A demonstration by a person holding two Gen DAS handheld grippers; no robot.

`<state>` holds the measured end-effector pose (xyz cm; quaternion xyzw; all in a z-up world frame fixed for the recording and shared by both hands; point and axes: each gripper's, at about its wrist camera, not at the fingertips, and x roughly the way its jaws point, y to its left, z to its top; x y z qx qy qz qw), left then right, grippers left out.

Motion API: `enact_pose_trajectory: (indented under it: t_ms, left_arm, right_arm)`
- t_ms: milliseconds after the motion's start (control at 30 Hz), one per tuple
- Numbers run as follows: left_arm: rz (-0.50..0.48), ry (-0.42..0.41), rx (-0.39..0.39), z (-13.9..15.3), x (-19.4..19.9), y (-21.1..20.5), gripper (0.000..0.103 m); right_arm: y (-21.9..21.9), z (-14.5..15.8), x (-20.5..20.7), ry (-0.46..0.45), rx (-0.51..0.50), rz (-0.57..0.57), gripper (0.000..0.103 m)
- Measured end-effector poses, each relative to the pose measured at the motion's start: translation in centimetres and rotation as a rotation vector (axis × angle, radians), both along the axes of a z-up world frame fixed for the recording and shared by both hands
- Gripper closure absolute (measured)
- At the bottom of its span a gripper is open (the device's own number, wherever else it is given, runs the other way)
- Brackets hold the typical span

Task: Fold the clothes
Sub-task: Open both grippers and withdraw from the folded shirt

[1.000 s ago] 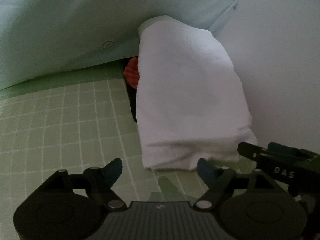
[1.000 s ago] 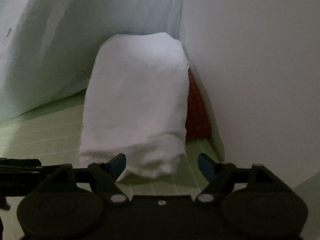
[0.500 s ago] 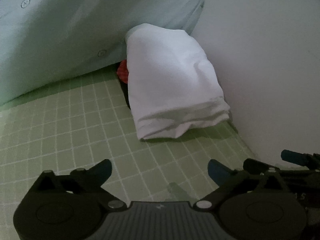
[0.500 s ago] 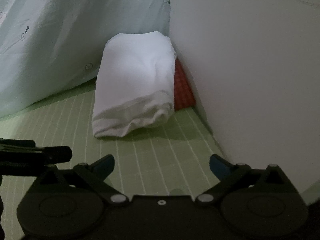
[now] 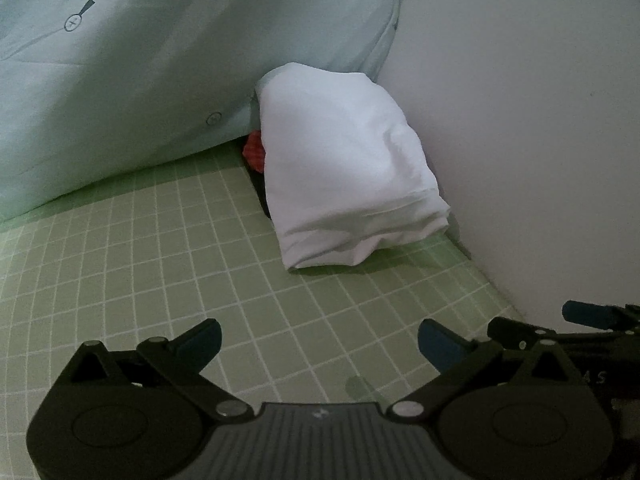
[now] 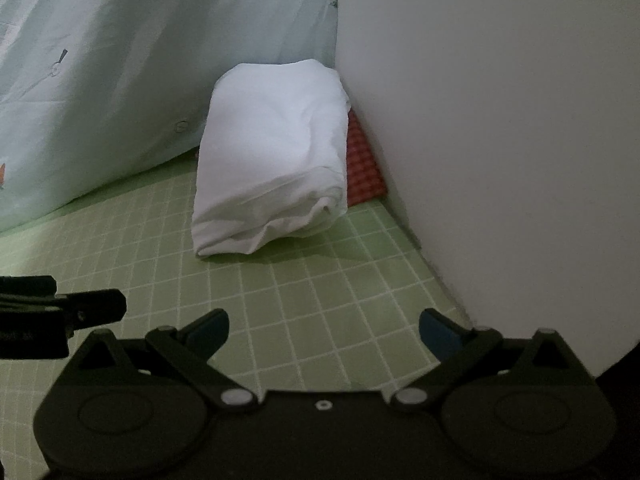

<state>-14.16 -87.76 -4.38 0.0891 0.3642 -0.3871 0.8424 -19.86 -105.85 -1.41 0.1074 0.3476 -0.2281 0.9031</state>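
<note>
A folded white garment [image 5: 344,168] lies on the green checked sheet [image 5: 140,248], pushed into the corner between the pale blue pillow and the wall. It also shows in the right wrist view [image 6: 272,176]. A red checked cloth [image 6: 362,168] lies under and beside it, and peeks out in the left wrist view [image 5: 254,150]. My left gripper [image 5: 318,342] is open and empty, well back from the garment. My right gripper [image 6: 322,332] is open and empty, also back from it. The right gripper shows at the left wrist view's right edge [image 5: 568,328].
A large pale blue pillow [image 5: 152,60] with small prints leans at the back left. A white wall [image 5: 520,120] bounds the right side, meeting the sheet along its edge. The left gripper's finger shows at the right wrist view's left edge [image 6: 60,308].
Both grippers have drawn back from the folded white garment, which stays in the corner. More green sheet now shows between the fingers and the garment.
</note>
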Motion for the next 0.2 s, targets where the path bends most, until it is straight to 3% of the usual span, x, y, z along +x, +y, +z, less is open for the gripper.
enact_pose_trajectory:
  t_ms: [200]
  left_arm:
    - [-0.013,-0.002,-0.002,0.18,-0.24,0.02,0.000]
  right_arm:
    - [0.17,0.17,-0.21,-0.005,-0.002,-0.003,0.001]
